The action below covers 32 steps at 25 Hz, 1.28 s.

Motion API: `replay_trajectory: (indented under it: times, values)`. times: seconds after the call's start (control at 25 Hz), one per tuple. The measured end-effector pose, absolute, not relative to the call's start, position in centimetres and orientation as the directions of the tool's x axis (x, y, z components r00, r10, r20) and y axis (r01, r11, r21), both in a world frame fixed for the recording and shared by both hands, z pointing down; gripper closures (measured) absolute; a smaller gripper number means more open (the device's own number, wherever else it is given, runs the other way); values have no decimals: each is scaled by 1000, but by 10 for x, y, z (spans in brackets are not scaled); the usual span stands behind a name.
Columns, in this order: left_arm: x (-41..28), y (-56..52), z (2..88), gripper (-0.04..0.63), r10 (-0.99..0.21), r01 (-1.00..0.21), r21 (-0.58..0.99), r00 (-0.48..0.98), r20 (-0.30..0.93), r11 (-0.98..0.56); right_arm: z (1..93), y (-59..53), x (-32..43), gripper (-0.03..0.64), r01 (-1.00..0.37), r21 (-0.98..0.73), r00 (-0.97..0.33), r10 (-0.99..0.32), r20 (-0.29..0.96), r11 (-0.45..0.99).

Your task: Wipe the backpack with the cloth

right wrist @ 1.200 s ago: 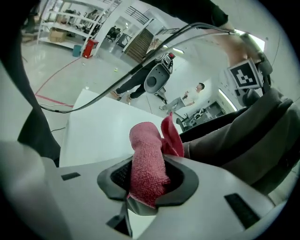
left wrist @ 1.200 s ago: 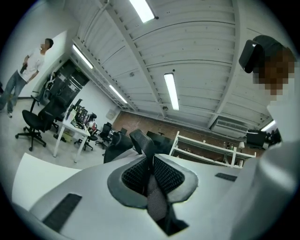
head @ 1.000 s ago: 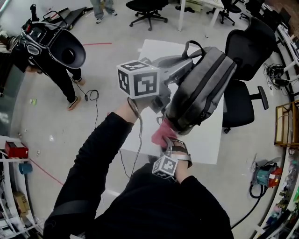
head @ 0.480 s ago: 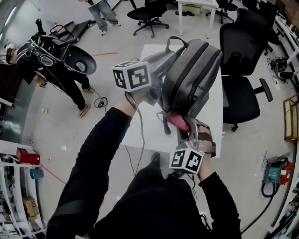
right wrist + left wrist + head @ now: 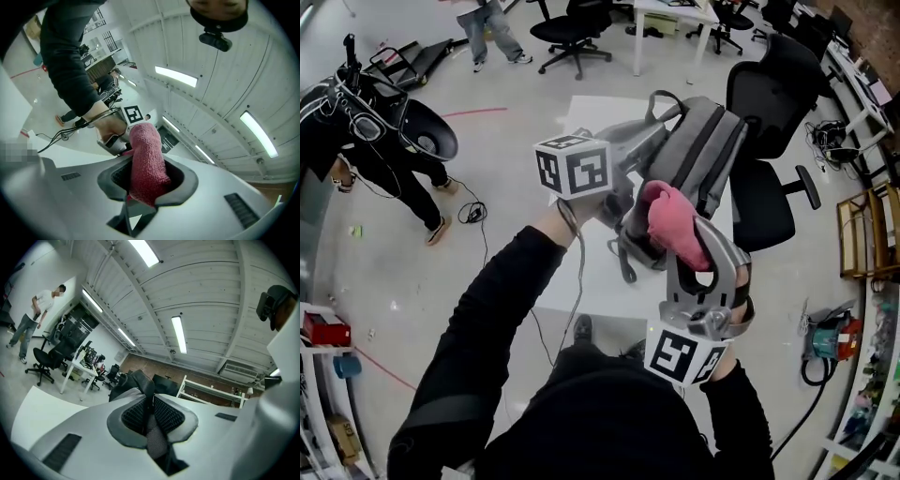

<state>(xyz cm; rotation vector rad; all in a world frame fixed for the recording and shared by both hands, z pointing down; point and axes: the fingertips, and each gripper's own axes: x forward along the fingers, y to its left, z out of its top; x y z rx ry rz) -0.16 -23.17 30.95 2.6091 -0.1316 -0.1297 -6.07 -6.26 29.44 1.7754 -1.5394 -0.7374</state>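
1. Backpack, grey, is held up, tilted, over the white table.
2. Left gripper: its fingers are almost together and pinch a dark mesh strap of the backpack.
3. Right gripper: its fingers clamp a pink cloth.
4. In the head view the cloth is at the lower part of the backpack; whether they touch I cannot tell.

Bright, even light falls from long white ceiling strip lamps — shadows stay soft; fisheye distortion bends every edge, dark vignettes ring both gripper views.
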Motion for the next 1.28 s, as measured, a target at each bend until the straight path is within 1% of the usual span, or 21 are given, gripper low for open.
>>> replay_trajectory:
  times: [0.08, 0.2, 0.36, 0.44, 0.52, 0.84, 0.92, 1.04, 1.12, 1.28]
  values:
    - [-1, -234, 312, 545, -94, -39, 517, 992, -81, -855, 331, -65, -69, 503, -617, 787, 138, -988, 70, -30]
    - [-1, -238, 314, 546, -54, 5, 530, 994, -97, -848, 411, -69, -78, 503, -614, 782, 123, -966, 227, 106]
    - [1, -244, 318, 545, -22, 42, 542, 993, -112, -839, 511, -69, -72, 503, -674, 703, 142, -894, 424, 226]
    - [3, -244, 319, 546, -12, 53, 548, 993, -115, -835, 545, -67, -70, 503, -700, 665, 142, -862, 486, 260]
    - [4, -243, 318, 545, 3, 66, 552, 994, -113, -832, 562, -67, -72, 503, -699, 663, 141, -858, 494, 268]
    - [6, -242, 319, 545, 14, 75, 560, 993, -113, -825, 568, -67, -84, 503, -632, 727, 109, -898, 426, 268]
    - [5, -242, 318, 545, 11, 75, 561, 993, -115, -824, 566, -66, -88, 503, -617, 738, 86, -908, 410, 274]
    - [4, -243, 319, 545, 1, 64, 564, 994, -112, -823, 562, -63, -100, 503, -635, 714, 20, -918, 397, 295]
    - [4, -244, 319, 545, -4, 61, 566, 994, -113, -822, 574, -62, -98, 503, -671, 671, 13, -900, 435, 314]
    - [4, -243, 319, 545, -9, 59, 569, 993, -116, -821, 614, -63, -71, 503, -745, 583, 67, -833, 549, 324]
